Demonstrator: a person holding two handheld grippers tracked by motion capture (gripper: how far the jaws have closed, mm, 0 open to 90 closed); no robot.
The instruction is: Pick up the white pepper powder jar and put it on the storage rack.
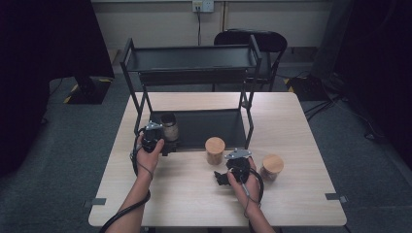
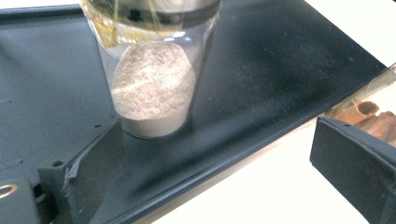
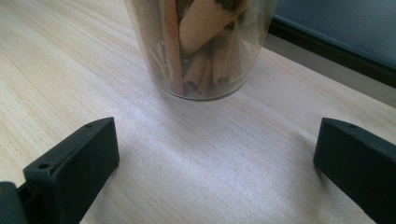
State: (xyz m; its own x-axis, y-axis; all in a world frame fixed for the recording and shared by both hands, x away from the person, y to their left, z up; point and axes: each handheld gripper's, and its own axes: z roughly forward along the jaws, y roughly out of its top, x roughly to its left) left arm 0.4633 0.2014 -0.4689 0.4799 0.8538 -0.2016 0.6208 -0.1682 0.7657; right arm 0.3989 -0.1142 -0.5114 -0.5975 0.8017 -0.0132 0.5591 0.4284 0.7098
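Standing on the near left corner of the rack's lower tray [image 2: 280,70], a clear jar of pale powder [image 2: 154,88] is sitting just ahead of the left gripper [image 1: 165,141], whose jaws are spread wide and gripping nothing. One jaw is lying close beside the jar's base, so a careless pull back or sideways could, I judge, be clipping the glass and tipping it off the tray's low near lip onto the table [image 1: 194,194].

Nearer and to the right, the right gripper [image 1: 224,178] is hovering over the table with its jaws likewise spread and empty, facing a jar of cinnamon sticks [image 3: 201,46]. Closing too low on that rounded glass might be squeezing it out forward, toward the rack.

Counting outward: three jars in all, one on the tray and two with wooden lids on the table, the second cork-lidded jar [image 1: 272,167] standing farther right. One two-tier black rack [image 1: 192,58], two grippers, one chair [image 1: 265,41] behind the table.
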